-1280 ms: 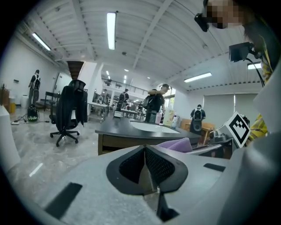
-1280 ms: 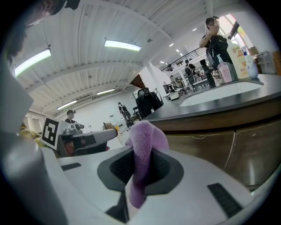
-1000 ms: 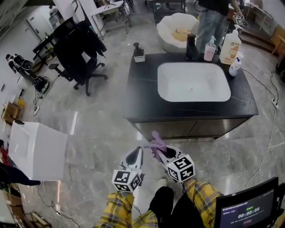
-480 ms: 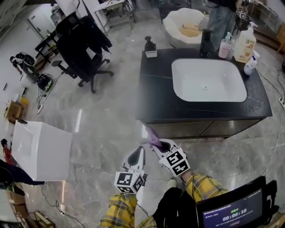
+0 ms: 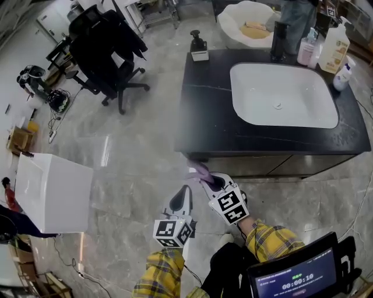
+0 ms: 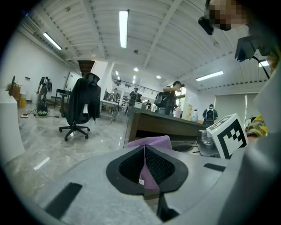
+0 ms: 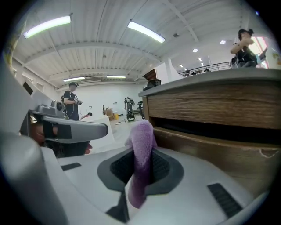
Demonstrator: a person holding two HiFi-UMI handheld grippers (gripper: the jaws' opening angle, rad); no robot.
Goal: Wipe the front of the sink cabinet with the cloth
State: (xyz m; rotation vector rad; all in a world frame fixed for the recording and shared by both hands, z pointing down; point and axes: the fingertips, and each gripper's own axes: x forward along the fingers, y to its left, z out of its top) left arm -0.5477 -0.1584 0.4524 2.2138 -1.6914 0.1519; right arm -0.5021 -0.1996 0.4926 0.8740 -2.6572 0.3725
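Note:
The sink cabinet (image 5: 256, 166) has a black top, a white basin (image 5: 282, 93) and a brown front. My right gripper (image 5: 205, 178) is shut on a purple cloth (image 5: 200, 171) just below the cabinet's left front corner. In the right gripper view the cloth (image 7: 141, 145) sticks up between the pads, with the wooden cabinet front (image 7: 210, 105) close on the right. My left gripper (image 5: 185, 193) hangs beside the right one, shut and holding nothing. In the left gripper view the cloth (image 6: 151, 143) shows beyond the shut left gripper (image 6: 145, 165).
A black office chair (image 5: 105, 52) stands at the back left. A white box (image 5: 52, 195) sits on the marble floor at the left. A soap dispenser (image 5: 199, 46) and bottles (image 5: 335, 49) stand on the countertop. A person (image 5: 297, 17) stands behind the sink. A monitor (image 5: 291, 273) sits at lower right.
Both grippers have come closer to the cabinet's left front corner. The purple cloth, still in the right gripper, now sits just below that corner.

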